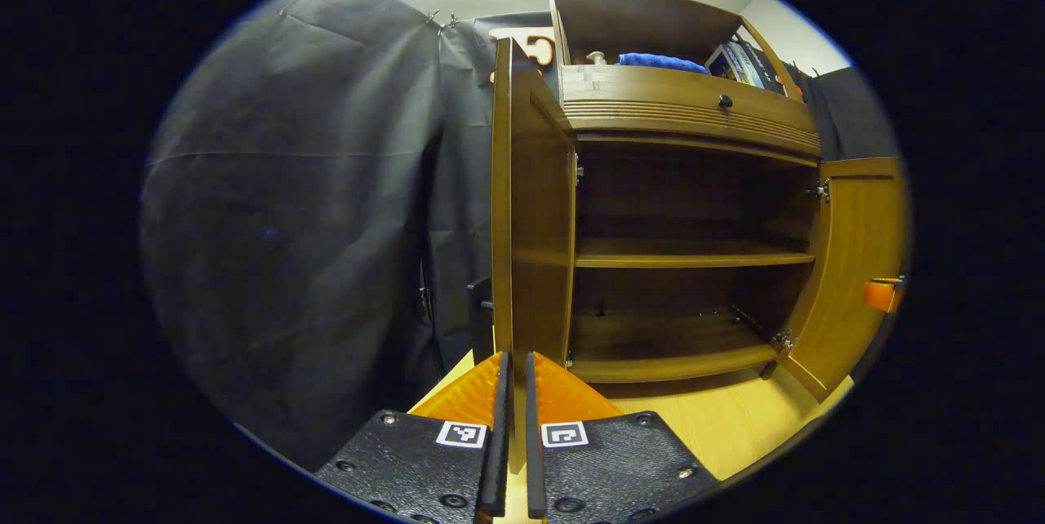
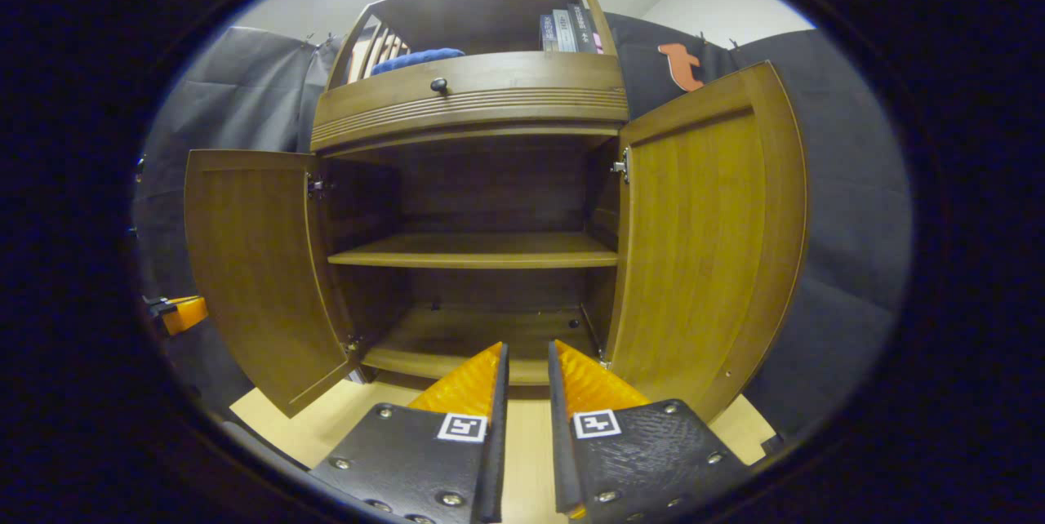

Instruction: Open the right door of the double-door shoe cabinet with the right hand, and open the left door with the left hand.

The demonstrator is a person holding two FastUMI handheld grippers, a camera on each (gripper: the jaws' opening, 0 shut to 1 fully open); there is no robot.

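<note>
Shoe cabinet (image 2: 469, 99) | both doors stood wide | left gripper (image 1: 513, 393) jaws straddled left door (image 1: 531, 222) edge, contact unclear | right gripper (image 2: 526, 381) jaws parted, empty | risk: pulling away could drag door shut

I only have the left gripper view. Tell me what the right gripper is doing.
Observer: In the right gripper view, the right gripper has its fingers apart with nothing between them, pointing into the cabinet.
Operator: Report the right door.
Observer: The right door stands wide open with its inner face showing, just right of those fingers and not gripped by them.
Operator: Now the left door from that side.
Observer: The left door is wide open too. An orange tip of the left gripper shows at its free edge.
</note>
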